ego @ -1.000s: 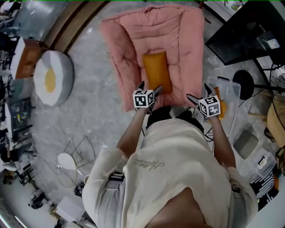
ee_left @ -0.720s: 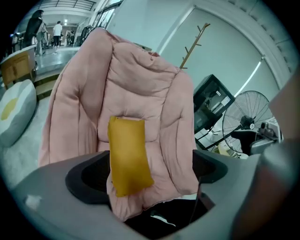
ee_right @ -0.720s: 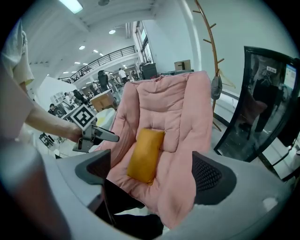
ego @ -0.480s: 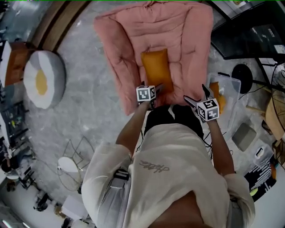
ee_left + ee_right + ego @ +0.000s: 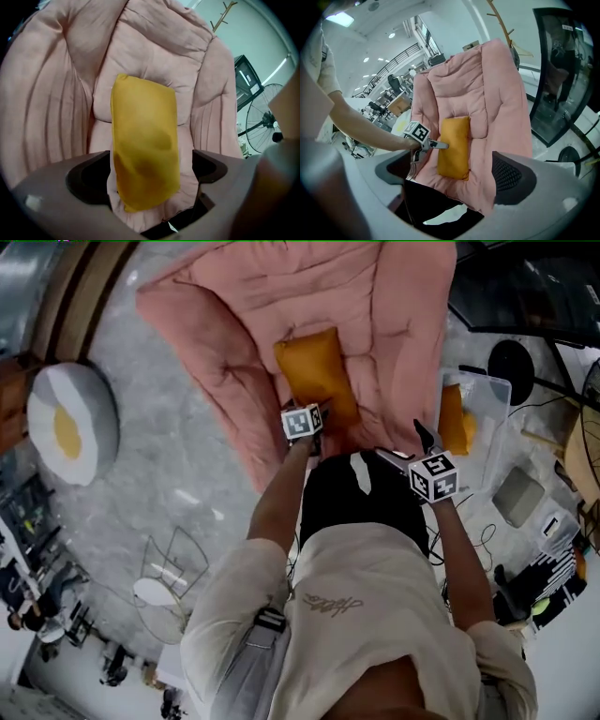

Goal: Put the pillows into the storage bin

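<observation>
An orange pillow (image 5: 314, 379) lies lengthwise on the seat of a pink padded chair (image 5: 234, 324). My left gripper (image 5: 315, 418) is at the pillow's near end. In the left gripper view the pillow (image 5: 143, 140) fills the middle and its near end lies between the jaws of my left gripper (image 5: 150, 158), which stand wide open. My right gripper (image 5: 405, 444) hovers open to the right, by the chair's front edge, with nothing between its jaws (image 5: 452, 173). A second orange pillow (image 5: 454, 418) sits inside the clear storage bin (image 5: 489, 390) on the floor at the right.
A round egg-patterned cushion (image 5: 67, 423) lies on the floor at the left. A black fan base (image 5: 512, 362) and a dark cabinet (image 5: 534, 296) stand beyond the bin. A white wire-legged stool (image 5: 159, 589) is at the lower left. Cables run across the floor at the right.
The person has stepped closer to the chair. My left gripper moved forward until the pillow's near end came between its jaws. The right gripper moved forward a little beside it.
</observation>
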The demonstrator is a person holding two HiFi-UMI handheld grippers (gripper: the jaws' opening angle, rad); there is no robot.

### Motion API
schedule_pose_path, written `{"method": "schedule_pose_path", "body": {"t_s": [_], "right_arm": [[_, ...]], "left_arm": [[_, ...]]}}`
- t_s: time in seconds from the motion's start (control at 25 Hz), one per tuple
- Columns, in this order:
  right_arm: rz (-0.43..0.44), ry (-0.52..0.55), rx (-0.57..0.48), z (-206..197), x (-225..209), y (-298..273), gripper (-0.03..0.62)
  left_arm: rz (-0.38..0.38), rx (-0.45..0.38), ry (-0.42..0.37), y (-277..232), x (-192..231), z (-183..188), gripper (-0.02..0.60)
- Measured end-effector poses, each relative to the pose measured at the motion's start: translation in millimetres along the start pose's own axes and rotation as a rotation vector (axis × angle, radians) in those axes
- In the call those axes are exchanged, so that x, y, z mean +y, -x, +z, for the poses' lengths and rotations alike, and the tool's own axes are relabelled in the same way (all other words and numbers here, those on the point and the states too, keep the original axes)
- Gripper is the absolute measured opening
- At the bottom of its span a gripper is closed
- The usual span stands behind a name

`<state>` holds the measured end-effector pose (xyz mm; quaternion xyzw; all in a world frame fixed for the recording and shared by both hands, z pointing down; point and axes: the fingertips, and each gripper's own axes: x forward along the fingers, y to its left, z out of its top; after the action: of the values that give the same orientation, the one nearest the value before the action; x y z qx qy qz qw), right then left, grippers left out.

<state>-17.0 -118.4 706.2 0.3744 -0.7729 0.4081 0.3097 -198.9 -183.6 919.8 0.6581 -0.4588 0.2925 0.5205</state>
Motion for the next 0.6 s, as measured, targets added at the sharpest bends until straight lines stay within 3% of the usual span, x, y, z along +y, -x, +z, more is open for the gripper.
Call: {"method": "schedule_pose_path", "body": {"t_s": [0.24, 0.6], "right_arm": [[0.004, -0.056, 0.005, 1, -3, -14, 0.541], [0.031, -0.057, 0.031, 1, 8, -26, 0.541]], "left_arm": [[0.022, 0.02, -0.018, -28, 15, 10, 0.578], [-0.075, 0.076, -0.031, -58, 14, 19, 0.597]]}}
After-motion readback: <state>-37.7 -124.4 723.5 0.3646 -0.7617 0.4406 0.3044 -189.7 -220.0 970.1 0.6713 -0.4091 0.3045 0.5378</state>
